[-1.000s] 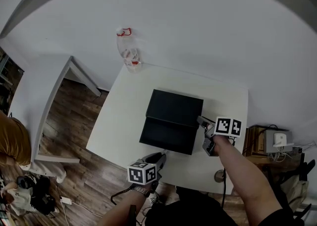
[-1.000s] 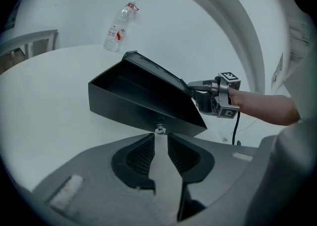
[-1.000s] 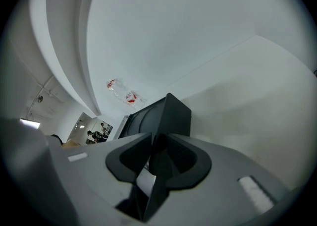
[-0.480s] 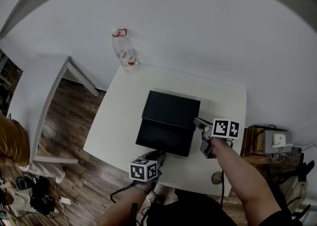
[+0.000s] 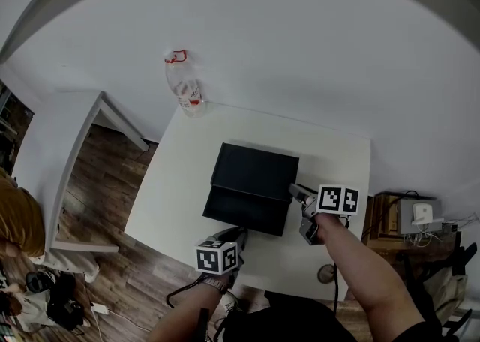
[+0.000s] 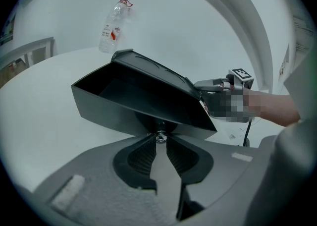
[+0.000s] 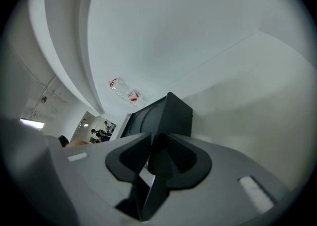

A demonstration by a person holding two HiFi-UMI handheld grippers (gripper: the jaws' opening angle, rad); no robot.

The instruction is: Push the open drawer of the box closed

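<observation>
A black box (image 5: 256,170) lies on the white table (image 5: 180,183), its drawer (image 5: 241,211) pulled out toward me. In the left gripper view the drawer (image 6: 124,96) is empty, and a small metal knob (image 6: 160,137) sits on its front. My left gripper (image 5: 238,235) is at that front, jaws closing, with the knob between the fingertips (image 6: 148,136), which touch it. My right gripper (image 5: 298,196) is at the box's right front corner, shut on a thin black wall of the box (image 7: 166,116). It also shows in the left gripper view (image 6: 210,85).
A clear plastic bottle (image 5: 184,85) with a red cap ring stands at the table's far left corner. A white side table (image 5: 75,160) stands left over wooden floor. A small cabinet with devices (image 5: 409,217) is at the right. A person in orange (image 5: 15,220) is at the far left.
The box has drifted slightly up and left in the head view, with both grippers keeping their places at it. The pulled-out part of the drawer looks a little shorter.
</observation>
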